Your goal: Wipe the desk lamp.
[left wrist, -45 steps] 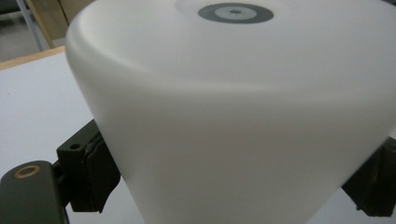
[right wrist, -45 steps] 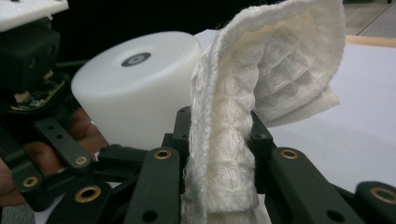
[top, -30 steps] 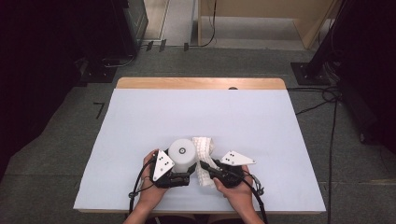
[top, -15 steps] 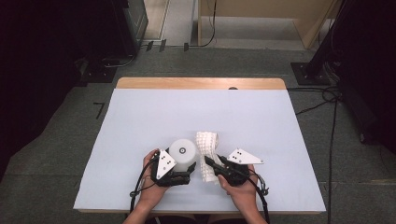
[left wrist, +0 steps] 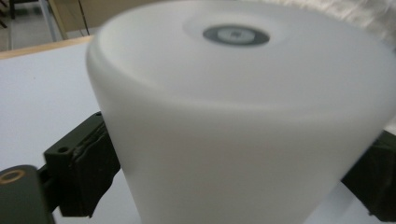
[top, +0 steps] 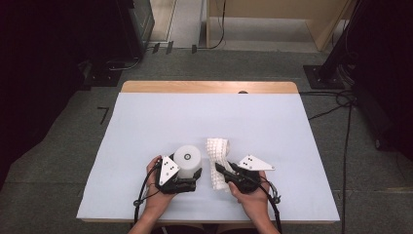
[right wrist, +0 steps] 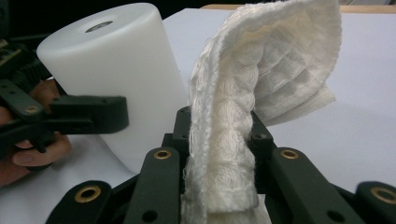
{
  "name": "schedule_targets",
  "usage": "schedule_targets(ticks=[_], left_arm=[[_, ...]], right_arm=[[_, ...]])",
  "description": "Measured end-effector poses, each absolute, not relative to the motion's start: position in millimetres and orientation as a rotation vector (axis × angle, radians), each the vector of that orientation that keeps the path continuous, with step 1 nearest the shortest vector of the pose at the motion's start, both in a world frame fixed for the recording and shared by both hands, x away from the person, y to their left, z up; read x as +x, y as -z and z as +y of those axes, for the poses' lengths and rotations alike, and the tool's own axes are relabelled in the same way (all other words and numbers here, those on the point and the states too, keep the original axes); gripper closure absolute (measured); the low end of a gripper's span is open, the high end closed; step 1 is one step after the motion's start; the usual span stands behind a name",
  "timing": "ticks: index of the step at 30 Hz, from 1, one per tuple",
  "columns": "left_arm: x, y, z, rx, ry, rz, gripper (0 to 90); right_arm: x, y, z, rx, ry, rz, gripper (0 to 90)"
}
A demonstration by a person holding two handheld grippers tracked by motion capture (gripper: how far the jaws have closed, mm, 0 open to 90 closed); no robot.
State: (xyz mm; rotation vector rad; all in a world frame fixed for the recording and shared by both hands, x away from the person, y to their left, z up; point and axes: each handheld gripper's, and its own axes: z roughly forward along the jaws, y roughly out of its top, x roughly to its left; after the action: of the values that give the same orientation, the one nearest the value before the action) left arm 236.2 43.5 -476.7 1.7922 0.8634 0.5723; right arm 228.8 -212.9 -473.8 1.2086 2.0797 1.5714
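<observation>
Your right gripper (top: pixel 220 170) is clamped shut on a white waffle-weave cloth (top: pixel 218 158), the jaws pinching a bunched fold of it. In the right gripper view the cloth (right wrist: pixel 243 116) rises from between the black jaws and curls over at the top, its free end drooping to the right. From above, the cloth runs as a narrow strip from your gripper toward the far side of the counter (top: pixel 272 126), lying just to the right of the white cylinder.

Your left gripper (top: pixel 194 176) has its jaws set wide around a white cylinder (top: pixel 187 161), one jaw on either side of it and pressing on its wall. In the left gripper view the cylinder (left wrist: pixel 243 121) stands upright, with a small dark round mark in the middle of its top face and the black pads against its flanks.

The cylinder and the cloth sit close together near the front edge of the counter, a little left of centre and at centre. Your hands hold both grippers from the near side, with the cables trailing back toward you. The counter has a pale blue-white top with a wooden strip along its far edge.
</observation>
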Motion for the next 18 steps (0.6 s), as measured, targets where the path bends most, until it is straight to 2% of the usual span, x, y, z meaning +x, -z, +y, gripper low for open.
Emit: schedule_targets(ticks=[6,9,15,18], left_arm=[[236.5,481.6,36.1,1.830,-0.597,0.914,2.6],[234.3,483.0,32.0,1.836,-0.645,0.913,7.4],[235.0,479.4,33.6,1.856,-0.666,0.906,8.3],[236.2,474.3,39.7,1.826,-0.618,0.899,8.4]], right_arm=[[228.6,476.6,-211.5,1.219,-1.567,2.082,72.8],[228.4,478.2,-208.9,1.211,-1.563,2.094,72.8],[228.6,482.7,-205.5,1.210,-1.549,2.117,72.7],[228.2,484.2,-203.3,1.208,-1.544,2.129,72.8]])
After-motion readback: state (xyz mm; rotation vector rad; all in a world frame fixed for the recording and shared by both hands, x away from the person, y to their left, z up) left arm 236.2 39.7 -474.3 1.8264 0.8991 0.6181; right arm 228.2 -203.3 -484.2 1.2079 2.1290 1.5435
